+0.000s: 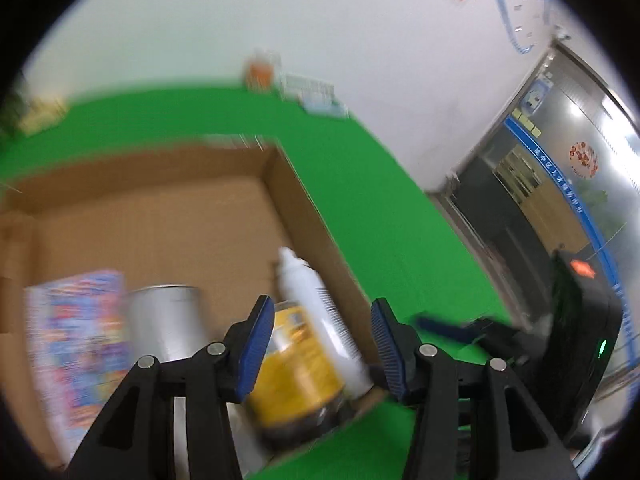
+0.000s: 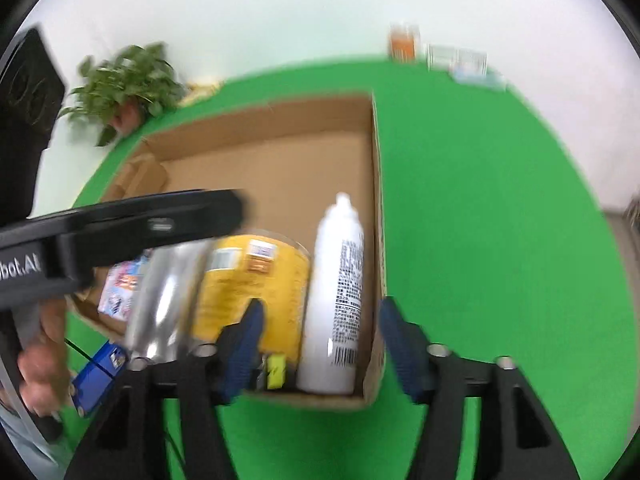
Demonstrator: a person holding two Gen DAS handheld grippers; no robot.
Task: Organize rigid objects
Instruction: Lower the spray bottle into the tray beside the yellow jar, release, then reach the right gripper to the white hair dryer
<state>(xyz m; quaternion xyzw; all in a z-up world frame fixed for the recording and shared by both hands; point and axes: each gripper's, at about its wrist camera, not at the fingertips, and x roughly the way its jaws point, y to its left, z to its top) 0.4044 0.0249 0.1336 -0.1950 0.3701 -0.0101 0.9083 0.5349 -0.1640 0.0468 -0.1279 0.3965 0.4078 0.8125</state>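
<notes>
Open cardboard box (image 2: 280, 152) lying on a green cloth (image 2: 480, 220), seen in both wrist views. Four things lined up along the near wall of the box: white bottle (image 2: 338, 292) on its side against the right wall, cap pointing to the far end; yellow can (image 2: 256, 284) just beside it on the left, touching or nearly so; silver can (image 2: 168, 304) next to that; colourful packet (image 2: 120, 292) furthest left, partly hidden in the right view. Same row in the left view: packet (image 1: 78, 360), silver can (image 1: 166, 326), yellow can (image 1: 296, 372), bottle (image 1: 320, 320), all blurred. Rest of the box floor bare cardboard. Right gripper (image 2: 318, 340) spread wide, empty, hovering above the near edge of the box with the bottle and part of the yellow can showing between its blue pads (image 2: 246, 344). Left gripper (image 1: 322, 348) also spread wide, empty, above the near right corner of the box. In the right view, left gripper's black body crossing over the left half of the box, held in a hand (image 2: 38, 360). Potted plant (image 2: 128, 80) at the far left edge of the cloth; small orange item (image 2: 404, 46) and pale boxes (image 2: 460, 60) at the far edge, too blurred to identify.
</notes>
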